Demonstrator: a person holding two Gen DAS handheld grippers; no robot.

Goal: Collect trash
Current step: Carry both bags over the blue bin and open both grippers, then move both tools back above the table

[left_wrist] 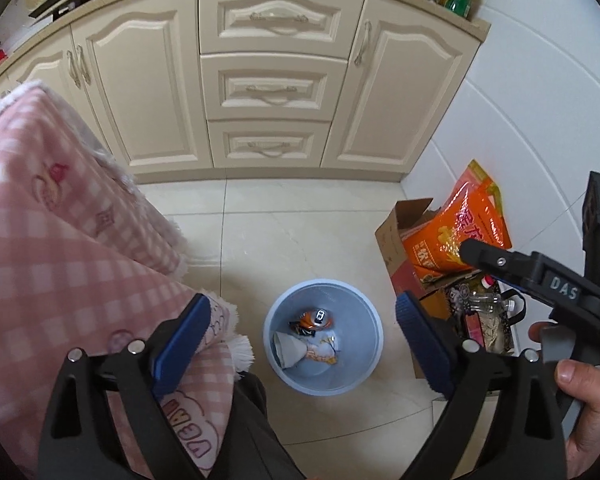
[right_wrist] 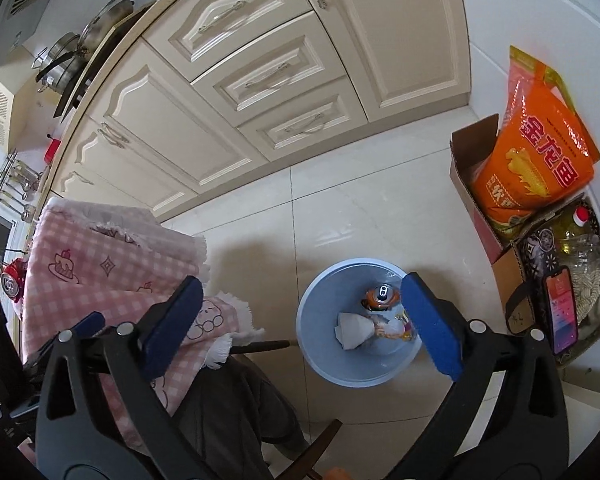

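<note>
Gaping empty, both grippers' jaws — left gripper [left_wrist: 300,332], right gripper [right_wrist: 300,320] — above a round plastic bin [left_wrist: 374,344] holding a crushed can [left_wrist: 316,319].

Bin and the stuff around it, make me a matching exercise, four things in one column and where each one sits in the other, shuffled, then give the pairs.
Things:
1. Can
2. Orange bag
3. Phone
4. Pink cloth

Places:
A. standing in the cardboard box
B. in the blue bin
C. draped over furniture left of the bin
D. in the patterned bag, beside the bottles

Pairs: 1-B, 2-A, 3-D, 4-C
</note>
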